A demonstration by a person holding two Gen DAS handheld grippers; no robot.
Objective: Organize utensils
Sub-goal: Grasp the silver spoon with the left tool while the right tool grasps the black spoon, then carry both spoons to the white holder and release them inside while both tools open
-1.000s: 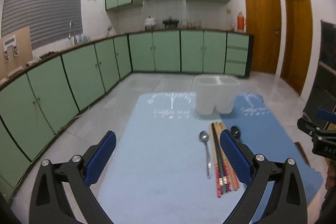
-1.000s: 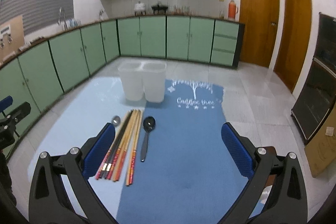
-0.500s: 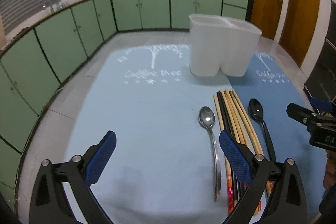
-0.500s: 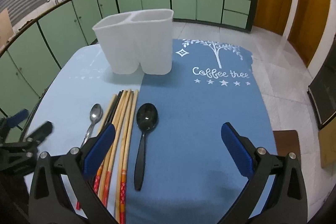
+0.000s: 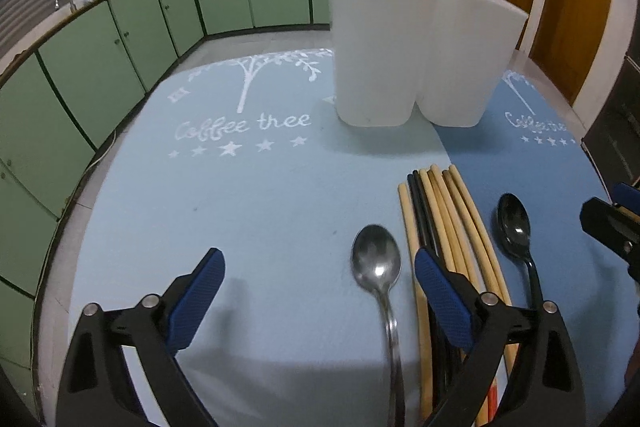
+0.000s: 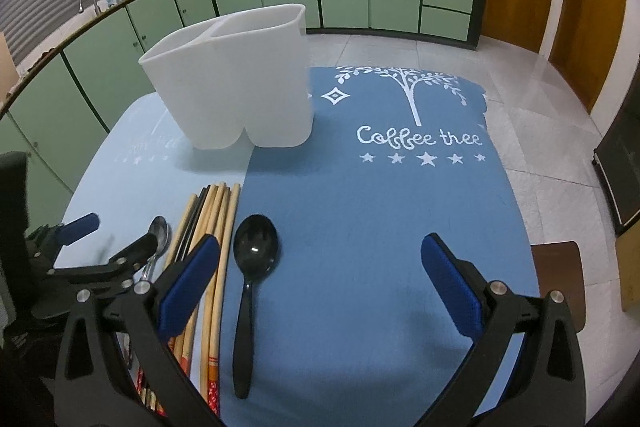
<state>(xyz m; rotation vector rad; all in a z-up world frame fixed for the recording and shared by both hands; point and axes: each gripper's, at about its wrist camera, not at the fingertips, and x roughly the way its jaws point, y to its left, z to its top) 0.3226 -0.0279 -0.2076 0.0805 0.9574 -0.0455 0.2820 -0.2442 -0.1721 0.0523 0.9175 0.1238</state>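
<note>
The left gripper [image 5: 316, 287] hung low over the light blue mat [image 5: 248, 207], its jaws wide apart and holding nothing. The metal spoon [image 5: 378, 267] lay between its fingers, closer to the right one. Beside the spoon lay a bunch of chopsticks [image 5: 444, 211], then the black spoon [image 6: 252, 259] on the dark blue mat [image 6: 380, 207]. The right gripper [image 6: 320, 267] had its jaws wide apart too, and was empty, with the black spoon near its left finger. The white two-part holder [image 6: 240, 83] stood behind the utensils.
</note>
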